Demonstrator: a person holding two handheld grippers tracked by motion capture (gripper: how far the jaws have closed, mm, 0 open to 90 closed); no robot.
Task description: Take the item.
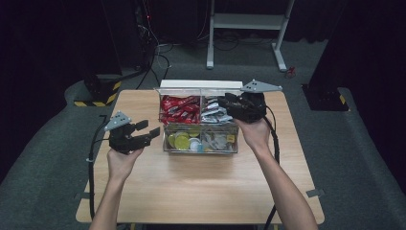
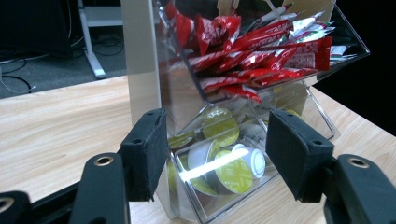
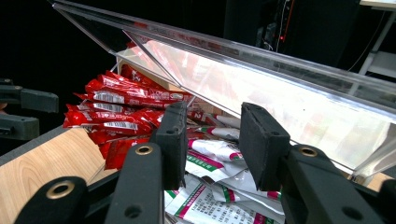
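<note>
Reaching into clear organizer's [image 1: 200, 143] upper bin: your right gripper [image 3: 212, 140], fingers narrowly parted, empty, above white sachets [image 3: 210, 196]. Next: lower, pinch one. Left gripper [image 1: 146, 130] spread, empty.

left tool [image 1: 152, 128]: black, grey plate, black cable | right tool [image 1: 225, 104]: black, grey plate | forearms bare

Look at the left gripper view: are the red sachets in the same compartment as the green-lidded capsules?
No: the red sachets fill an upper compartment of the clear organiser, while the green-lidded capsules sit in the lower front one.
</note>
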